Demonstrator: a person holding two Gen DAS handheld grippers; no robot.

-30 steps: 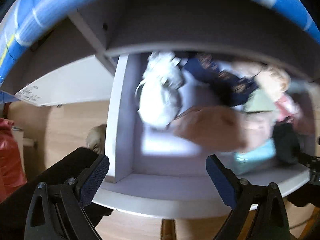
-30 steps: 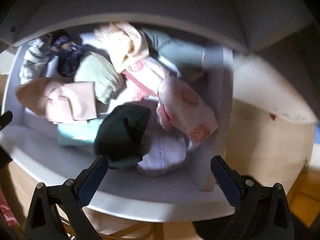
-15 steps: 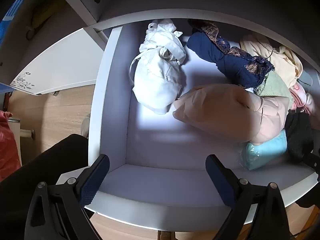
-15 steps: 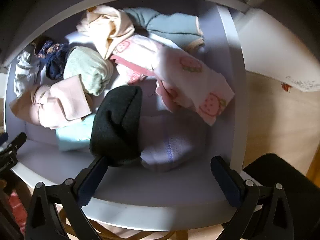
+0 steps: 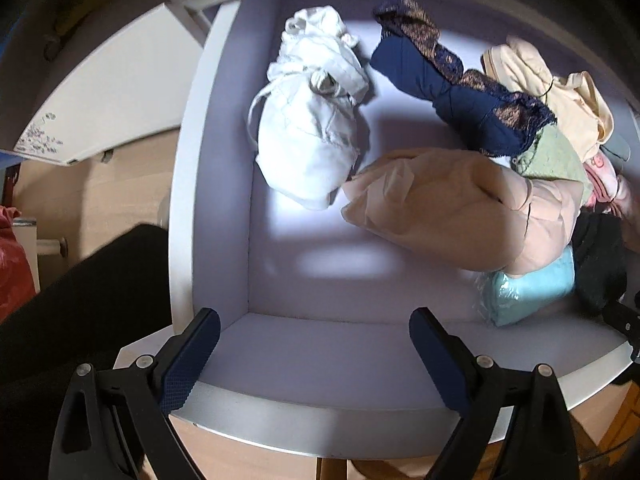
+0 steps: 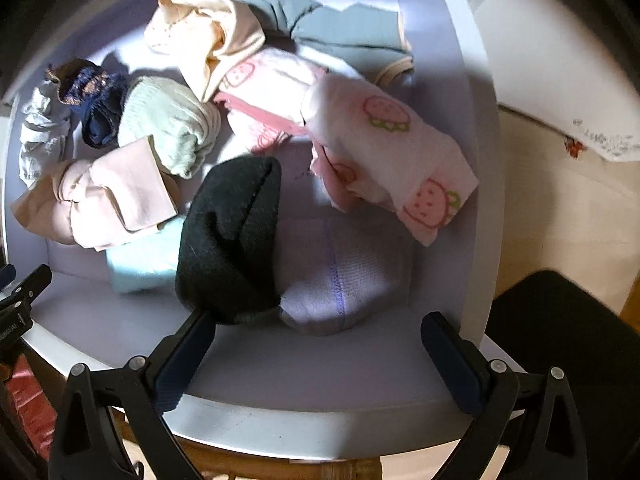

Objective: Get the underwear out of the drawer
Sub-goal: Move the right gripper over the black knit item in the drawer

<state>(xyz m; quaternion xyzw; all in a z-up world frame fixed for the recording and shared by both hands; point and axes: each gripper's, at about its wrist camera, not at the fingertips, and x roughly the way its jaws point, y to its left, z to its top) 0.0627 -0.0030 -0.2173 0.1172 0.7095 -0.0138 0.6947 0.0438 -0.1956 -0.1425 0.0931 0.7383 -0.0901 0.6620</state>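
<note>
A white drawer (image 5: 216, 208) stands pulled out, full of folded underwear. At its left end lie a white piece (image 5: 308, 136), a navy lace piece (image 5: 456, 92) and a beige roll (image 5: 452, 208). My left gripper (image 5: 316, 330) hovers open over the drawer's front wall with nothing between its fingers. At the drawer's (image 6: 480, 184) right end I see a black roll (image 6: 232, 240), a lilac piece (image 6: 344, 276) and a white piece with pink strawberries (image 6: 384, 152). My right gripper (image 6: 318, 334) is open just above the black and lilac pieces.
More folded pieces fill the middle: light blue (image 5: 528, 288), pale green (image 6: 168, 128), cream (image 6: 204, 36), grey-blue (image 6: 344, 28). A person's dark-clothed leg (image 5: 80, 312) is beside the drawer's left wall. Wooden floor lies on both sides, and the cabinet overhangs the drawer's back.
Both grippers have moved in closer over the drawer, so its contents fill more of each view. Both stay open and no garment has moved.
</note>
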